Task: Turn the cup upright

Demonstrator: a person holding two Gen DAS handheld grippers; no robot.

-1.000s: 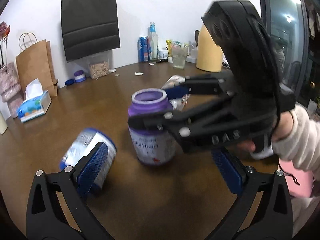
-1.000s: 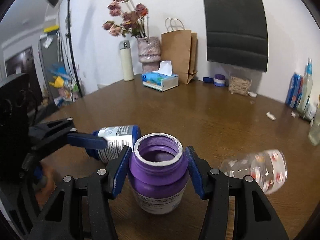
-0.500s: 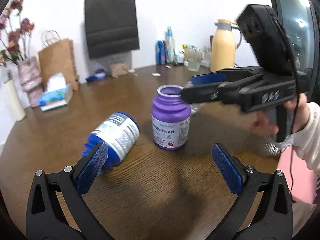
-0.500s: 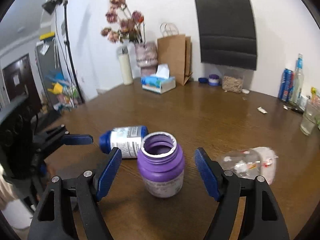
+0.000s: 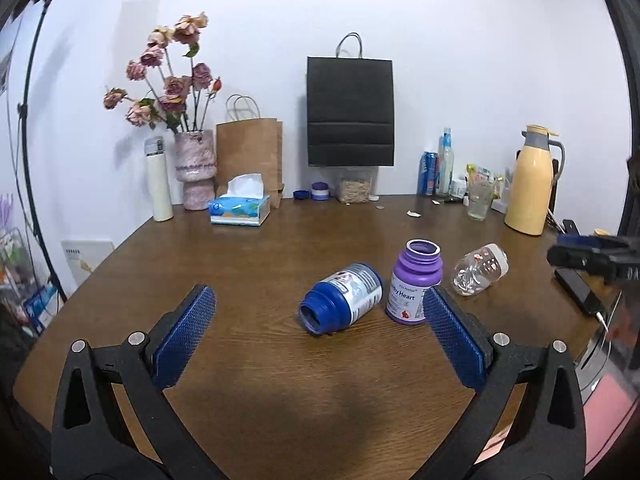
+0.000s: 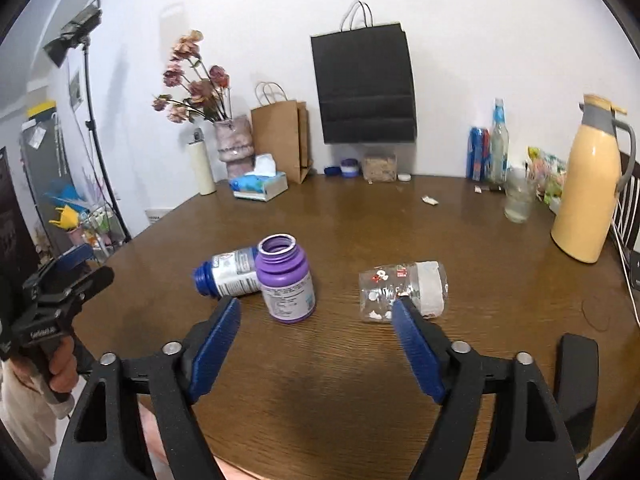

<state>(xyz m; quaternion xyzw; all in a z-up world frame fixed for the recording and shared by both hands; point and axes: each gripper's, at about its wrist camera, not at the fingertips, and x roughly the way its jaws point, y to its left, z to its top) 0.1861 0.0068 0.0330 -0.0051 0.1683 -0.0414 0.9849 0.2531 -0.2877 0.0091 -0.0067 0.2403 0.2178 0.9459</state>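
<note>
A purple jar point(image 5: 416, 284) point(image 6: 285, 279) stands upright, mouth up, in the middle of the brown table point(image 5: 256, 248). Touching its side, a blue-and-silver jar point(image 5: 342, 298) point(image 6: 230, 272) lies on its side with its open mouth toward the near left. A clear glass bottle point(image 5: 480, 270) point(image 6: 404, 290) also lies on its side to the right. My left gripper point(image 5: 320, 336) is open and empty, held back from the jars. My right gripper point(image 6: 316, 340) is open and empty too, behind the purple jar and the clear bottle.
Along the far wall stand a vase of dried roses point(image 5: 194, 168), a white flask point(image 5: 159, 180), a tissue box point(image 5: 240, 208), a brown paper bag point(image 5: 248, 156), a black bag point(image 5: 350, 112), cans and bottles point(image 5: 438, 168), a glass point(image 5: 478, 200) and a yellow thermos point(image 5: 530, 184). A phone point(image 5: 578, 290) lies at the right edge.
My right gripper opened off the purple jar, left it standing upright and pulled back. My left gripper also drew back and up, away from the blue jar.
</note>
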